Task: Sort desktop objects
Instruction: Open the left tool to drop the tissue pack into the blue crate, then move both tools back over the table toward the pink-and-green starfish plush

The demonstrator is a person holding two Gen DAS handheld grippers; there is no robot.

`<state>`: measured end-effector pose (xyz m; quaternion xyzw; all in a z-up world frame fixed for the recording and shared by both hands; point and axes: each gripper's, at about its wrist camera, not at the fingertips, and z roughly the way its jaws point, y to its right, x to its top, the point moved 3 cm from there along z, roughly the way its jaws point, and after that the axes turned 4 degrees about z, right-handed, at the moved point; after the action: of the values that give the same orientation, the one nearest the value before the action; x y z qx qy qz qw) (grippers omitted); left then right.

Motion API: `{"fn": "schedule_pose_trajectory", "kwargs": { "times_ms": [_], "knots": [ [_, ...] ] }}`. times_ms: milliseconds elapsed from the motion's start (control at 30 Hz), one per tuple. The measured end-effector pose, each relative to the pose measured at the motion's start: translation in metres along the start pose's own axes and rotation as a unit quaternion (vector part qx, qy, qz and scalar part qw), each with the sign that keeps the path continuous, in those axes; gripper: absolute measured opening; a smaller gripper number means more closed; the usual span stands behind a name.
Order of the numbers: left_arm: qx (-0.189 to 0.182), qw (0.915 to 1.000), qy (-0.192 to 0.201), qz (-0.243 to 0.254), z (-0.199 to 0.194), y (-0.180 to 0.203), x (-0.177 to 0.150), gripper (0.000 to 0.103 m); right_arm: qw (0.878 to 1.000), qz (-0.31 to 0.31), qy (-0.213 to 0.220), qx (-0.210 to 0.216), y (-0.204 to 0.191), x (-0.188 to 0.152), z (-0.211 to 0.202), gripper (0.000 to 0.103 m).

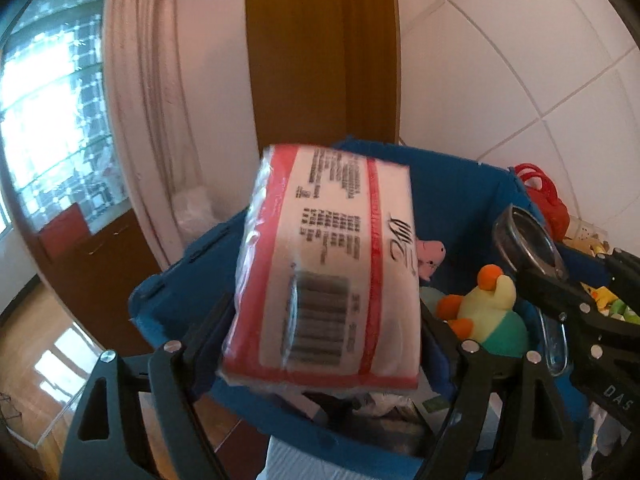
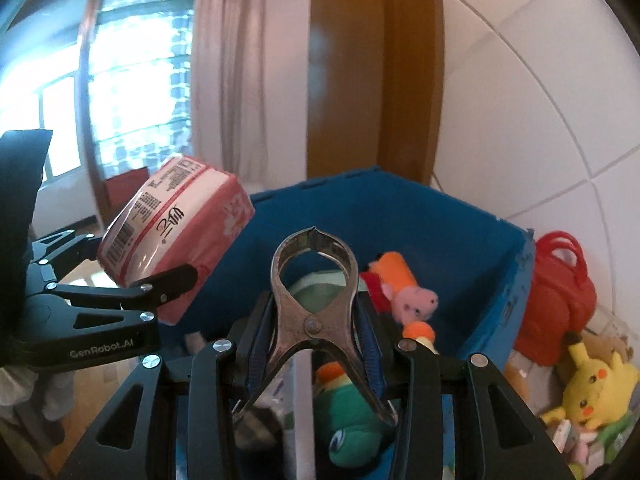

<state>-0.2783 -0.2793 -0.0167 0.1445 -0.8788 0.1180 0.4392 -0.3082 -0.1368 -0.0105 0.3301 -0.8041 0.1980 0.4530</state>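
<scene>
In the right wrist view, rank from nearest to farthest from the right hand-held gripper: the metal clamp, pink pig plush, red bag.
1. Metal clamp, held in the right hand-held gripper.
2. Pink pig plush, inside the blue bin, just right.
3. Red bag, outside the bin, far right.

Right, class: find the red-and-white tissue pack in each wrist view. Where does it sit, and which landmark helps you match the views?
Left wrist view: tissue pack fills the centre, clamped in the left gripper.
Right wrist view: left of centre, held above the bin's left edge.
Shared landmark: the blue bin.
</scene>
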Motion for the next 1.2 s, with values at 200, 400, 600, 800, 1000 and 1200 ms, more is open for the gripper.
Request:
{"fn": "schedule_pose_trajectory", "kwargs": {
  "times_ms": [200,400,600,800,1000,1200],
  "knots": [
    [-0.005,1.0,0.0,-0.002,0.016,-0.007,0.003,0.103,0.999,0.011,-0.017,-0.035,0.0,0.006,0.021,0.059],
    [-0.009,0.9999,-0.004,-0.001,0.015,-0.007,-0.007,0.103,0.999,0.013,-0.013,-0.045,0.004,0.006,0.025,0.084],
    [-0.014,0.9999,0.003,-0.002,-0.002,-0.001,-0.018,0.103,0.999,0.024,0.0,-0.045,0.01,-0.002,0.009,0.099],
    [-0.024,0.9996,0.013,0.001,-0.029,0.018,-0.033,0.103,0.998,0.03,0.021,-0.049,0.014,-0.016,-0.03,0.103],
    [-0.035,0.9991,0.024,0.003,-0.064,0.048,-0.049,0.103,0.997,0.039,0.036,-0.055,0.03,-0.039,-0.081,0.103],
    [-0.05,0.9982,0.031,0.015,-0.101,0.097,-0.065,0.103,0.995,0.055,0.042,-0.07,0.061,-0.073,-0.138,0.103]
  ]
}}
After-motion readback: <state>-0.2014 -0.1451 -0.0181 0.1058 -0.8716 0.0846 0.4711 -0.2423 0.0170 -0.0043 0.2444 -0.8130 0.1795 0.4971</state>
